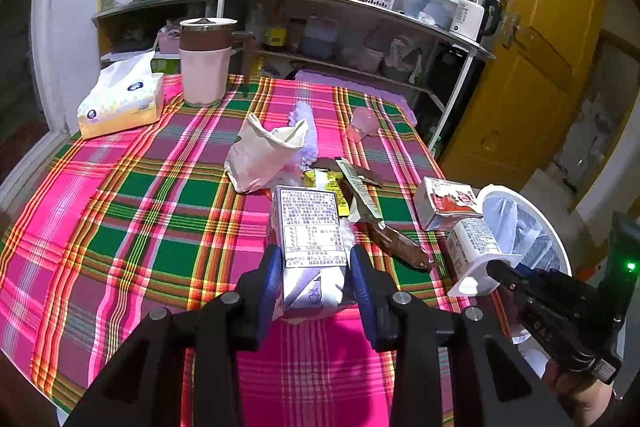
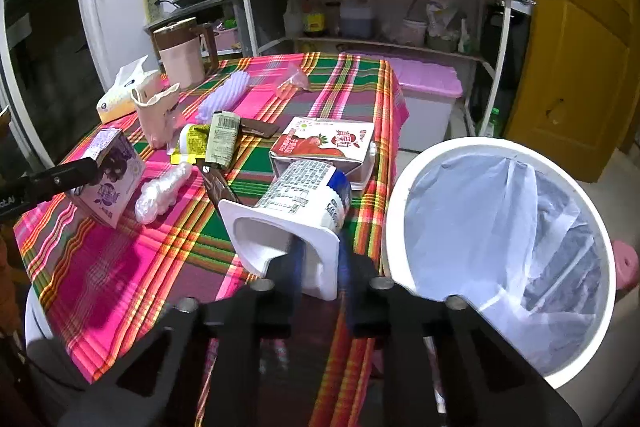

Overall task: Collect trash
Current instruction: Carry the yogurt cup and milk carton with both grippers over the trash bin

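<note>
Left gripper (image 1: 312, 279) closed on the purple milk carton (image 1: 310, 247), held over the plaid tablecloth (image 1: 132, 211); right gripper (image 2: 316, 263) pinched on the rim of the white yogurt cup (image 2: 294, 211), at the table edge just beside the bin (image 2: 496, 247); bin liner looks empty as far as I can see, so I judge nothing dropped yet; left on the table: strawberry carton (image 2: 324, 147), brown wrapper (image 1: 394, 239), yellow sachet (image 2: 196, 143), paper bag (image 1: 264, 155), clear plastic scraps; early stage, most of the pile untouched.
</note>
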Available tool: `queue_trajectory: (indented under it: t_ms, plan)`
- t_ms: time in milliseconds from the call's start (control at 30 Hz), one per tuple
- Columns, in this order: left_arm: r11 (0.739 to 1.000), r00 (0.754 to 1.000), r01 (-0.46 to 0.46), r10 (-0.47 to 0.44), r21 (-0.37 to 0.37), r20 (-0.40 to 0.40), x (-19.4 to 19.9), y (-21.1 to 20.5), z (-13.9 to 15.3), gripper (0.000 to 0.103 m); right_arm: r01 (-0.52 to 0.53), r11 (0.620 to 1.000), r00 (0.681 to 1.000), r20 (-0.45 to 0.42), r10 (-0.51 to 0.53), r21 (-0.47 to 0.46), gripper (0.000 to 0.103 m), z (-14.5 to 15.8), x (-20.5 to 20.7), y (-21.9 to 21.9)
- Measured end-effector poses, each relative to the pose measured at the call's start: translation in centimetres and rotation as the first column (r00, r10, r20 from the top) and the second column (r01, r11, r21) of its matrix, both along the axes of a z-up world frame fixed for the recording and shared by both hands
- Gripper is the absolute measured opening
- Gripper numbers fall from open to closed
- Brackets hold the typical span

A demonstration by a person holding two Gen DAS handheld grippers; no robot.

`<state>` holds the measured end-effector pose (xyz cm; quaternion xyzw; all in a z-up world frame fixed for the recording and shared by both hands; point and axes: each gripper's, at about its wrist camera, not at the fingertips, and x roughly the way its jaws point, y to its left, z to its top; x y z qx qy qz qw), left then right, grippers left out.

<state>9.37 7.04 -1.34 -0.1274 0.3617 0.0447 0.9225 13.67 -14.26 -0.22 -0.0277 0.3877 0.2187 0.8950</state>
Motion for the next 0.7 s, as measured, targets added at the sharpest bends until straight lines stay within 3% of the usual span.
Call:
queue_trajectory:
  t_ms: [333, 700]
  plan:
    - [0.999, 0.998, 0.051, -0.051, 0.005, 0.028, 0.1, -1.5, 1.1, 0.036, -0.006, 0.998, 0.999, 0.041, 0.004, 0.057, 0.009, 2.3, -1.4, -0.7]
    - [0.987, 0.986, 0.159, -0.159, 0.006, 0.055, 1.0, -5.8, 2.3, 0.036, 0.068, 0.994, 0.996, 0.056, -0.072, 0.081, 0.009, 3.5, -2.6, -3.9]
